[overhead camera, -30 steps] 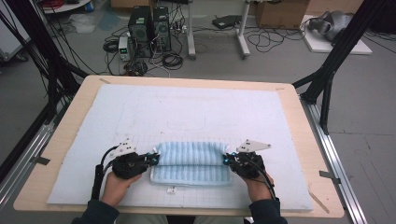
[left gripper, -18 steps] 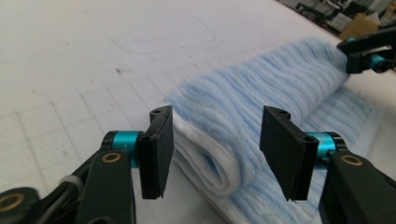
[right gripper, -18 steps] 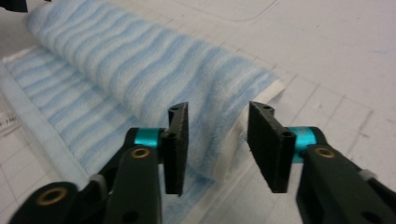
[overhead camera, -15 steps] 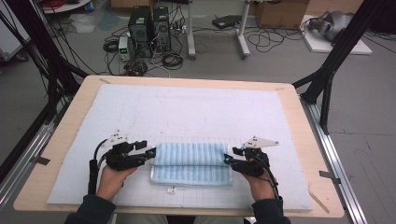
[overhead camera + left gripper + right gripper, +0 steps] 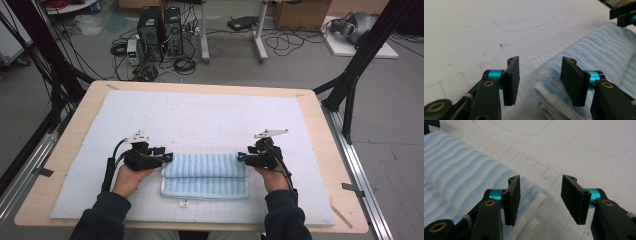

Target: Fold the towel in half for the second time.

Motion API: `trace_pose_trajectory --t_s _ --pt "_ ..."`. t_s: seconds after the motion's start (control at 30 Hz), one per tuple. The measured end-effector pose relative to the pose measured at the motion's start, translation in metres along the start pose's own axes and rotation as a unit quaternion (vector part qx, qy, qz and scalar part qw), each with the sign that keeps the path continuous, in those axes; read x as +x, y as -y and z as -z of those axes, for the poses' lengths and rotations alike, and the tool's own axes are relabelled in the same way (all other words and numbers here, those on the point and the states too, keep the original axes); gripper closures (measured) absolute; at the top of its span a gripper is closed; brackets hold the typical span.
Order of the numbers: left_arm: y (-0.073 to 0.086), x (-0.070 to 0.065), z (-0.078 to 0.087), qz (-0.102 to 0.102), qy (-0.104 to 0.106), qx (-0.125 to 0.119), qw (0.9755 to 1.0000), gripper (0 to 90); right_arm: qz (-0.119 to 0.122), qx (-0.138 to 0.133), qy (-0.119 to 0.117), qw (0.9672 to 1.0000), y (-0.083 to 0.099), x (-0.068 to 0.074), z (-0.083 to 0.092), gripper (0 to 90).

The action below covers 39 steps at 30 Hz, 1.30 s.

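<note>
The towel (image 5: 205, 174) lies folded on the white mat (image 5: 200, 120), near the front edge of the table (image 5: 75, 125); it is blue with pale stripes, and its upper fold sits as a thicker band over a wider layer below, whose white hem shows along the front.

The left gripper (image 5: 167, 157) sits at the towel's left end, held low over the mat; its jaws stand apart with nothing pressed between them, having just been narrowing somewhat after springing wide; in the left gripper view (image 5: 540, 78) the towel's rolled corner (image 5: 554, 82) lies in the gap, nearer the right-hand pad, but neither pad bears on it.

The right gripper (image 5: 241, 158) is at the towel's right end, pointing inward toward the other; its jaws are likewise parted and empty, having just been opening; in the right gripper view (image 5: 540, 197) the towel's edge and white hem (image 5: 534, 207) lie under and beside the left-hand pad, with bare mat showing across the rest of the gap.

A person's hands and dark sleeves come in from the front edge; the mat bears a faint grid and a drawn outline beyond the towel.
</note>
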<state>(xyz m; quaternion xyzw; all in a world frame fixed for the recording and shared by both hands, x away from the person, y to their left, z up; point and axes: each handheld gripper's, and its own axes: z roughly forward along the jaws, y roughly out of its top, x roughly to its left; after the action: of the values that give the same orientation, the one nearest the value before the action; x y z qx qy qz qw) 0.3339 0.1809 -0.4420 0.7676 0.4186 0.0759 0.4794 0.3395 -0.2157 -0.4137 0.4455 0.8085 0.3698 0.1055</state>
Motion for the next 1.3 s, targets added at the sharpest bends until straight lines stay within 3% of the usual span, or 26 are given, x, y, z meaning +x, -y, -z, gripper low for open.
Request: trace_pose_trajectory --t_s 0.17,0.23,0.3,0.43,0.9,1.3 --pt "0.005 -0.002 -0.004 -0.018 -0.001 0.02 0.9996 79.6 0.001 0.028 -0.013 0.9995 0.004 -0.002 -0.011 62.4" --pt "0.006 -0.002 -0.004 -0.02 0.0 0.024 0.9995 85.3 0.003 0.032 -0.019 0.9993 0.004 -0.002 -0.011 66.2" --pt "0.007 -0.003 -0.005 -0.019 -0.001 0.022 0.9996 86.5 0.003 0.031 -0.022 0.9993 0.004 -0.001 -0.011 72.1" --pt "0.007 -0.004 -0.003 -0.023 -0.004 0.017 0.9996 87.4 0.028 0.035 -0.02 0.9988 0.004 0.004 -0.012 86.0" --pt "0.002 -0.008 0.012 -0.017 0.008 -0.024 0.9995 87.7 0.036 -0.018 -0.016 0.9991 0.008 0.007 0.007 86.8" --pt "0.008 -0.025 0.037 -0.022 0.032 -0.058 0.9976 87.7 0.046 -0.073 -0.028 0.9959 0.024 0.02 0.036 86.6"
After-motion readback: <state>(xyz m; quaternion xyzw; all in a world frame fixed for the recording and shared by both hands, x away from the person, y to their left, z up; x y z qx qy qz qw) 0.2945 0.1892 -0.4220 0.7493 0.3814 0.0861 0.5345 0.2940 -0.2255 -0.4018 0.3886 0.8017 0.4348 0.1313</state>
